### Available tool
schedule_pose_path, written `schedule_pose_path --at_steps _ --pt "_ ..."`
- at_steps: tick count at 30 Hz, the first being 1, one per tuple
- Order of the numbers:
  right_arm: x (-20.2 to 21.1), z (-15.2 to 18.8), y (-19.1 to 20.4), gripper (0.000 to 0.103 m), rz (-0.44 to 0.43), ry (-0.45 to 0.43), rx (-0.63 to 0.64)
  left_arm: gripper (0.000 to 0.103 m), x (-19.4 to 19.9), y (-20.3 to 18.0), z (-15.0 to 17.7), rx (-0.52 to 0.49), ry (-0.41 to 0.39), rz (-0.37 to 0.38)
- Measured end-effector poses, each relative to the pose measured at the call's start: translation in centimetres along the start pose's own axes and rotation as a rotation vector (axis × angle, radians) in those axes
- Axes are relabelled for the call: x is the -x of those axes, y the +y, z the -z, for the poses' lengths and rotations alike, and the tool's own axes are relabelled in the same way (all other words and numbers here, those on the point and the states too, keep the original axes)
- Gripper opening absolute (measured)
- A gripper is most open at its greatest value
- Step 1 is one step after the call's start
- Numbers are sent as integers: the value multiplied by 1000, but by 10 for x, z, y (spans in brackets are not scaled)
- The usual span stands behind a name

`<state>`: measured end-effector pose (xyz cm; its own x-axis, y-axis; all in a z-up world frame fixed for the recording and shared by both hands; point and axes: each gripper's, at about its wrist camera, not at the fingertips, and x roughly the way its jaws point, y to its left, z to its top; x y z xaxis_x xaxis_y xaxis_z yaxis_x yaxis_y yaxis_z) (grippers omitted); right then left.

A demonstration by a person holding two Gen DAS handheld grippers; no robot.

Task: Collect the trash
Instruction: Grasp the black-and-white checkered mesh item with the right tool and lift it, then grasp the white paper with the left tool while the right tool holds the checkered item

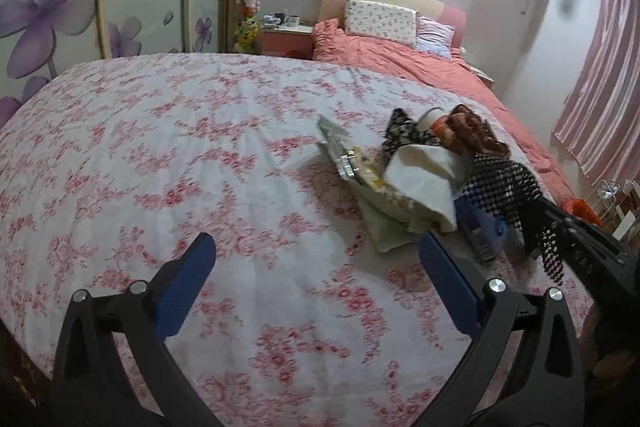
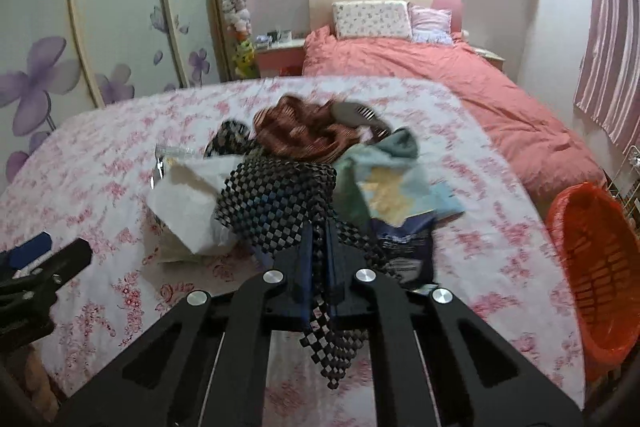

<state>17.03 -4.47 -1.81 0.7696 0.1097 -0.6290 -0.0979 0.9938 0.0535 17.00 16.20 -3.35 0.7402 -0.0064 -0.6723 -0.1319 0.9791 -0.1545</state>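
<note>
At the bottom centre of the right wrist view, the right gripper (image 2: 319, 243) is closed on a black-and-white checkered cloth (image 2: 276, 203). The left gripper (image 1: 316, 251) stands wide and empty over the floral bedsheet (image 1: 160, 147). The trash pile (image 1: 404, 179) lies at centre right, and the orange basket (image 2: 596, 267) at the right edge.

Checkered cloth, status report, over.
Right gripper shut on checkered cloth. Left gripper open, empty. Orange basket at bedside right. Nothing blocking.
</note>
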Motion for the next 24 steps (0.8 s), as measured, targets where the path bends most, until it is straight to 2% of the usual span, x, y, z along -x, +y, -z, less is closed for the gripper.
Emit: schedule_pose_path --at_steps 7,11,17,21,24 --pt "22 -4 -30 6 50 -76 -69 96 -8 -35 -11 -64 -11 83" --pt "27 1 -47 6 70 -81 -95 94 -23 -59 -21 -117 -7 102" --pt "27 12 -69 6 78 -63 -134 76 -59 -80 -27 -181 62 68" --pt "24 15 -76 6 73 -55 -148 75 -74 -84 -26 -189 91 59" --pt "23 17 -78 6 64 -52 -150 70 -82 -87 -26 -200 109 52"
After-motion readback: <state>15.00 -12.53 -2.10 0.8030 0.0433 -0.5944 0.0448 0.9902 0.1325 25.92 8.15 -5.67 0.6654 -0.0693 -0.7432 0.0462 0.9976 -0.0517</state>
